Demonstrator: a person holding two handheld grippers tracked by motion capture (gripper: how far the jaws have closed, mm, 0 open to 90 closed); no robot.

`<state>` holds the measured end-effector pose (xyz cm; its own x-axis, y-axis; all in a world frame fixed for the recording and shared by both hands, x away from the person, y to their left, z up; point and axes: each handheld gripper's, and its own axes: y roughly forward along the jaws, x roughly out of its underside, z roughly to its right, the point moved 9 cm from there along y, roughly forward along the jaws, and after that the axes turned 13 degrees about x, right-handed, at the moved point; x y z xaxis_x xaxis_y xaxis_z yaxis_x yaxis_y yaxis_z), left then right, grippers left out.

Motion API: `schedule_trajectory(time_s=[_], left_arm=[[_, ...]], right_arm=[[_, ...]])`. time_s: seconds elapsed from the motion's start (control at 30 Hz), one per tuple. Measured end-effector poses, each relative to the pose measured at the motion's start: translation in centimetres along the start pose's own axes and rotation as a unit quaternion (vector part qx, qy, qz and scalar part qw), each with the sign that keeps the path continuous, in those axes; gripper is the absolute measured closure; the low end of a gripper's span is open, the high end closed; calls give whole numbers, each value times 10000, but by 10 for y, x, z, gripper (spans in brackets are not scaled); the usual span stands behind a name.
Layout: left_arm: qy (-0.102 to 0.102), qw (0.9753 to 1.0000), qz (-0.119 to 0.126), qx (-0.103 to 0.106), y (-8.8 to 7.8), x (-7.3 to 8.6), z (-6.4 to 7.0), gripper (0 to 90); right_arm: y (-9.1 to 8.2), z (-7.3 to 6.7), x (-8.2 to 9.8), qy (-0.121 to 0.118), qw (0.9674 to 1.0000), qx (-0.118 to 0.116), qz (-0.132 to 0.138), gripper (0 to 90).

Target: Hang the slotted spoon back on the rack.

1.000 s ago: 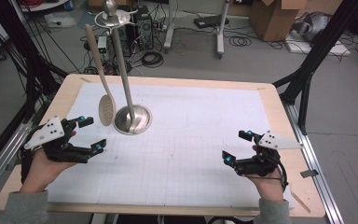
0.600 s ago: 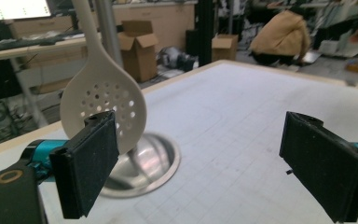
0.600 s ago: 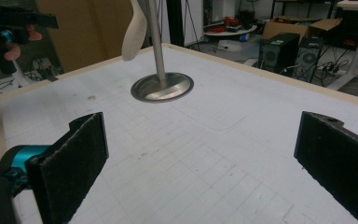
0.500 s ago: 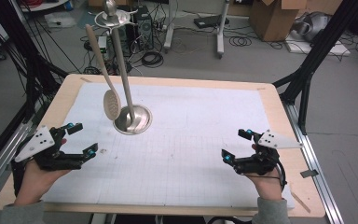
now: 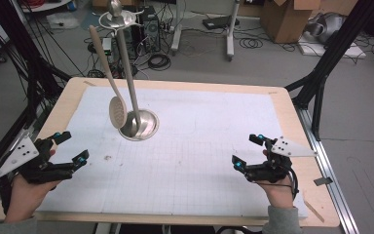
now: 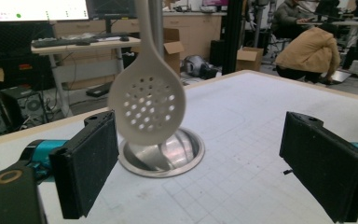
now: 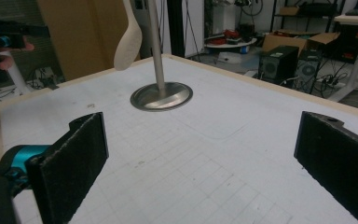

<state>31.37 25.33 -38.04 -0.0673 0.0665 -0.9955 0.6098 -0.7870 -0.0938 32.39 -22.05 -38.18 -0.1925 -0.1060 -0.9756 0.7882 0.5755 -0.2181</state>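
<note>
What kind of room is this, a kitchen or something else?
Probably a lab or workshop, not a kitchen: cables trail over the floor, cardboard boxes stand about, and desks with monitors sit behind the table.

The slotted spoon (image 6: 148,105) is cream with round perforations. The stand base (image 5: 146,126) is silver metal. The mat (image 5: 199,161) is white with a grey grid.

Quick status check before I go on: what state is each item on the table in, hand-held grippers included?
Slotted spoon: hanging from the stand's top, bowl down, tilted, clear of the table.
Metal stand: upright on its round base, on the white mat.
Left hand-held gripper: open, holding nothing, low at the table's left edge.
Right hand-held gripper: open, holding nothing, low near the right front corner.
</note>
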Motion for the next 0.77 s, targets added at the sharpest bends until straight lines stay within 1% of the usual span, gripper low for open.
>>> schedule_trajectory(time_s=[0.03,0.1,0.17,0.2,0.27,0.37,0.4,0.5,0.53,0.6,0.67,0.77], left_arm=[[-11,10000,-6,-19,-1,1,-1,117],[-64,10000,-14,-42,-2,4,-3,117],[-83,9999,-19,-101,-4,6,-5,117],[-93,9999,-25,-121,-5,6,-6,117],[-136,9997,2,-182,-6,7,-9,117],[-158,9996,24,-219,-7,8,-10,117],[-165,9996,30,-248,-7,9,-11,117],[-191,9993,11,-316,-7,11,-13,117],[-199,9992,-5,-333,-7,12,-13,117],[-221,9991,-55,-347,-7,14,-14,117],[-241,9990,-62,-370,-6,15,-14,117],[-261,9989,-111,-381,-6,17,-13,117]], right_arm=[[0,1,1,48,10000,-4,5,17],[-1,4,3,51,10000,-16,38,17],[-1,8,7,115,9999,-23,7,17],[-1,9,8,86,10000,-46,20,17],[-1,12,12,93,9999,-99,36,17],[-1,16,19,122,9998,-183,14,17],[-1,17,21,77,9998,-189,37,17],[0,18,27,90,9997,-211,-48,17],[1,19,27,45,9998,-199,-35,17],[1,19,27,91,9998,-172,-40,17],[1,20,24,92,9998,-139,61,17],[0,22,22,181,9997,-97,158,17]])
